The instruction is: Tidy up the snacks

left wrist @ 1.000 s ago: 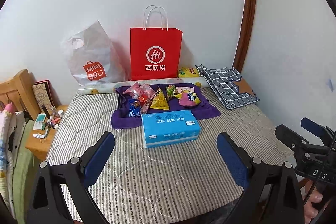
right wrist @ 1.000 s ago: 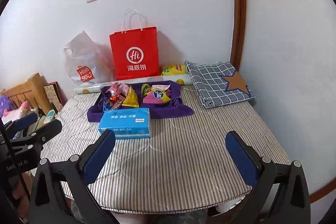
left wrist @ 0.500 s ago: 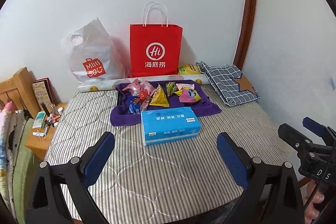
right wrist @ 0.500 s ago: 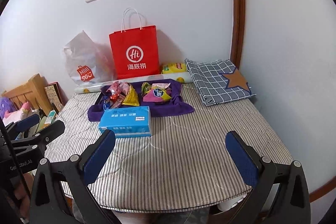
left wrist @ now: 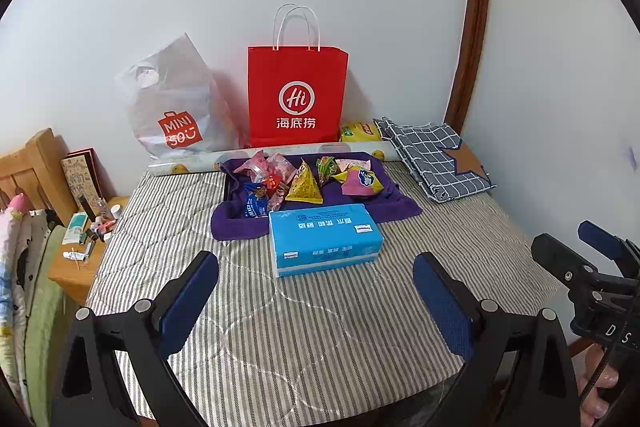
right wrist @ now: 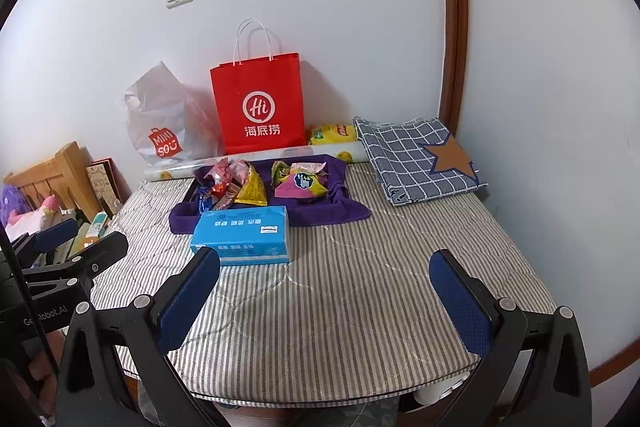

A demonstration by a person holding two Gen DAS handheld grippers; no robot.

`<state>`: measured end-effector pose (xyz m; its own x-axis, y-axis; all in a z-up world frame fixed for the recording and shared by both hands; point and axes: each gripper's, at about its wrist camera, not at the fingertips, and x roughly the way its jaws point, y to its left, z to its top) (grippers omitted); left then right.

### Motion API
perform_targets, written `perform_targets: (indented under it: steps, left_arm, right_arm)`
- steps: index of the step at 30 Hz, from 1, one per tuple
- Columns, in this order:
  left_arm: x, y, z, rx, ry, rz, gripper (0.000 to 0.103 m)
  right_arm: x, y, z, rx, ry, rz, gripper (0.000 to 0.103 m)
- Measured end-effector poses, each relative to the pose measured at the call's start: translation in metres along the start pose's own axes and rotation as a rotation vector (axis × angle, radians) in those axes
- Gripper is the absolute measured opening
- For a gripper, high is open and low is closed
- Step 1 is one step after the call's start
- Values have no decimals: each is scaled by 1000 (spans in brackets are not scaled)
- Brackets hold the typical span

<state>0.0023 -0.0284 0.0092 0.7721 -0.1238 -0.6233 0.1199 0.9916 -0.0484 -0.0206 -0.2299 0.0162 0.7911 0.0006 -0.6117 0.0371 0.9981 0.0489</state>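
The left gripper [left wrist: 316,301] hangs with its jaws wide apart and nothing between them, over the near part of the striped tabletop [left wrist: 320,339]. Straight ahead of those jaws, a little beyond their tips, lies a blue tissue pack [left wrist: 325,239]. The right gripper [right wrist: 326,301] is likewise spread wide and empty above the same tabletop; from its view the tissue pack [right wrist: 243,235] sits just beyond the tip of its left jaw.

Right behind the tissue pack, farther from both sets of jaws, a purple towel [left wrist: 394,205] carries the snacks [left wrist: 306,181]: a yellow triangular packet [left wrist: 305,185], a pink-and-yellow packet [left wrist: 362,182], a green one and several small red, pink and blue wrappers.

Beyond the towel a patterned roll [left wrist: 352,149] lies across the tabletop, with a red paper bag [left wrist: 297,95] and a Miniso plastic bag [left wrist: 176,107] standing against the wall. Ahead and to the right of the jaws lies a folded checked cloth [left wrist: 434,159] with a brown star.
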Motion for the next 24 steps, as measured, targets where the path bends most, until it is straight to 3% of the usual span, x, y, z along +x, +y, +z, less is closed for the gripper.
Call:
perform_targets:
  steps: [24]
  left_arm:
    - [-1,1,1,-4,1,-1,98]
  right_arm:
    - [-4,1,2,-9,-10,7,103]
